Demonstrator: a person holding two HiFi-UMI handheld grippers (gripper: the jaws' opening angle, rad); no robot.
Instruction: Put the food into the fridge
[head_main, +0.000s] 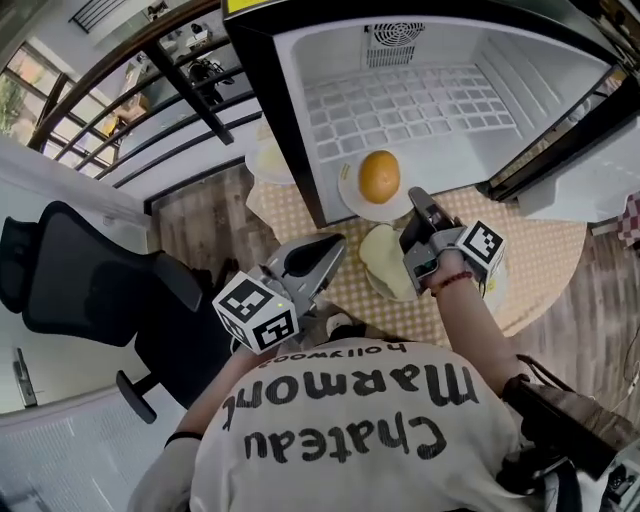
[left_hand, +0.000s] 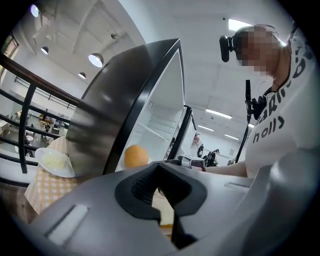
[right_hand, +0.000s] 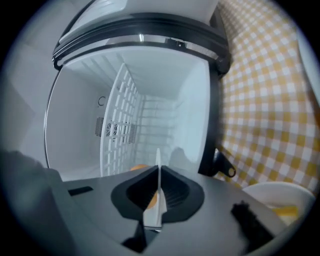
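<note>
White plate (head_main: 348, 192) with an orange (head_main: 380, 175) on it is seen at the mouth of the open fridge (head_main: 300, 110), on the fridge floor and below the white wire rack (head_main: 410, 100). The plate's near rim is clamped by the right gripper (head_main: 418, 200). In the right gripper view the jaws are pressed almost together on that thin white rim (right_hand: 158, 192), seen edge-on, with the orange (right_hand: 140, 168) partly visible behind them inside the fridge (right_hand: 80, 125).

The left gripper (head_main: 325, 255) is held low and to the left, clear of the fridge and the orange plate. In the left gripper view its jaws (left_hand: 161, 192) are set a narrow way apart and nothing is gripped; the orange (left_hand: 135, 155) is seen past the fridge's dark side (left_hand: 115, 100).

A second plate (head_main: 385, 265) of pale food is left on the yellow checked tablecloth (head_main: 540, 260), between the two grippers and just in front of the fridge. The fridge door (head_main: 560, 130) is swung open at the right. A black chair (head_main: 70, 270) is seen at the far left.
</note>
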